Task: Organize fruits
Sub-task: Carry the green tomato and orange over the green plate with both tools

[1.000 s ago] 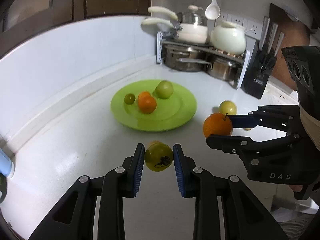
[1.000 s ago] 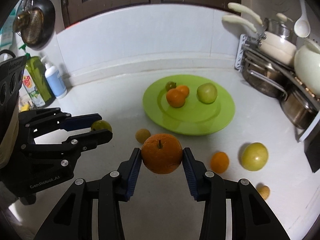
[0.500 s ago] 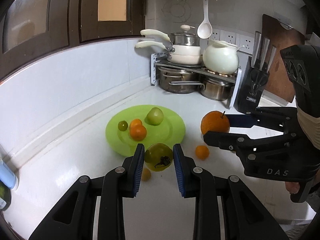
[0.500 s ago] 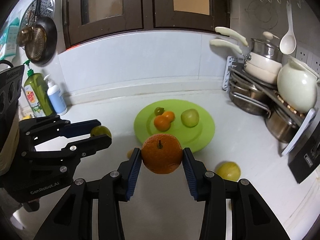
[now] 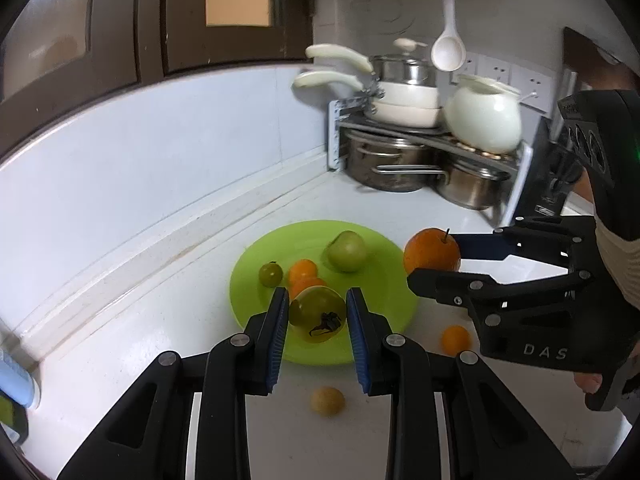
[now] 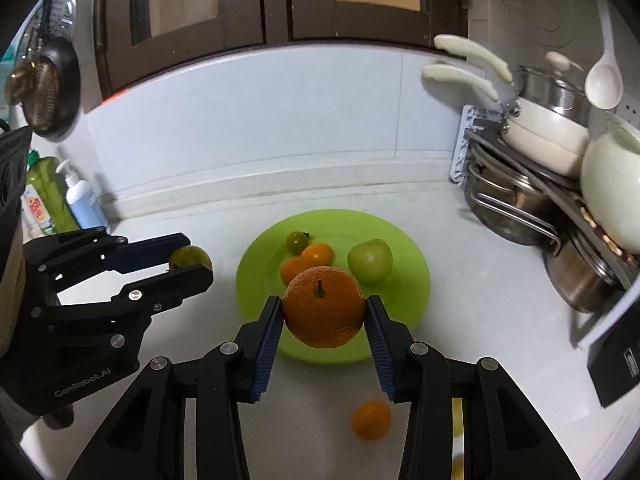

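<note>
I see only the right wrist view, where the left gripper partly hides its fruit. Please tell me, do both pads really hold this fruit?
Observer: Yes. In the left wrist view, the left gripper has both blue pads pressed on the sides of a green tomato, with its dark calyx facing the camera.
Operator: Is there any loose fruit that I cannot see?
Observer: One small brownish fruit lies on the white counter, just off the near edge of the green plate.

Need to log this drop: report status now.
Left tongs shut on green tomato. Right tongs shut on orange. Both above green plate; four fruits on it, room left.
</note>
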The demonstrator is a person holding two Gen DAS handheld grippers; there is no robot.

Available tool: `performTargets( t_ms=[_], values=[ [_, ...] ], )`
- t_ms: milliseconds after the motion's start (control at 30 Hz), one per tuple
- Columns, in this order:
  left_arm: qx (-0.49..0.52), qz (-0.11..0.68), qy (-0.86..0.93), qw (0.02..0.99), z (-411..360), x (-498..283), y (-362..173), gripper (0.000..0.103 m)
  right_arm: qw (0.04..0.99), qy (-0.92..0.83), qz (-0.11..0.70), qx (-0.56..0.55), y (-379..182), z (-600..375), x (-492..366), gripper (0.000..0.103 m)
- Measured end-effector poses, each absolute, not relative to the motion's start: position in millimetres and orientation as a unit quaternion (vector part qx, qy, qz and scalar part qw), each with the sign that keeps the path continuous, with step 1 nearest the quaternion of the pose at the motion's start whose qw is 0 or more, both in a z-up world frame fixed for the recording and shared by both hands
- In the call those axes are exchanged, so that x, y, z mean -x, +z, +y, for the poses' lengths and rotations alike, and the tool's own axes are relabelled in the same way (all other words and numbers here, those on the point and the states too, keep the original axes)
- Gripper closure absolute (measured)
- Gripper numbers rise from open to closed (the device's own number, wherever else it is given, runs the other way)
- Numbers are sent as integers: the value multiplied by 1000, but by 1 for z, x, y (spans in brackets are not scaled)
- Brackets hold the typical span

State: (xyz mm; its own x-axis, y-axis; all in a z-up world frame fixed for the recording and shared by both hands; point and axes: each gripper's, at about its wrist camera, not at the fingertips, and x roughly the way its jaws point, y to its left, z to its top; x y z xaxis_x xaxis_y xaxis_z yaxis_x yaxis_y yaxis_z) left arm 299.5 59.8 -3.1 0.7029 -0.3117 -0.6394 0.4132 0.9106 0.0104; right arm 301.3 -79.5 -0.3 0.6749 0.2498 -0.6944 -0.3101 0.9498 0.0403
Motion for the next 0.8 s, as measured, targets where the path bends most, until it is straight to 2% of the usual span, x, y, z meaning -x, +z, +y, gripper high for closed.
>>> performTargets(
  t_ms=[300, 700, 767, 800],
  values=[
    [-66, 383, -196, 900, 58, -344, -37, 74, 897, 156, 411, 46, -28, -72, -343, 60],
    [-71, 415, -210, 882, 51, -366, -65, 74, 878, 156, 451, 36, -58, -78, -370, 60],
    [-69, 415, -214, 882, 50, -368, -65, 69, 878, 154, 451, 33, -59, -78, -371, 60],
    [-68, 414, -212, 882, 50, -368, -64, 63, 878, 152, 452, 34, -60, -78, -372, 60]
  ],
)
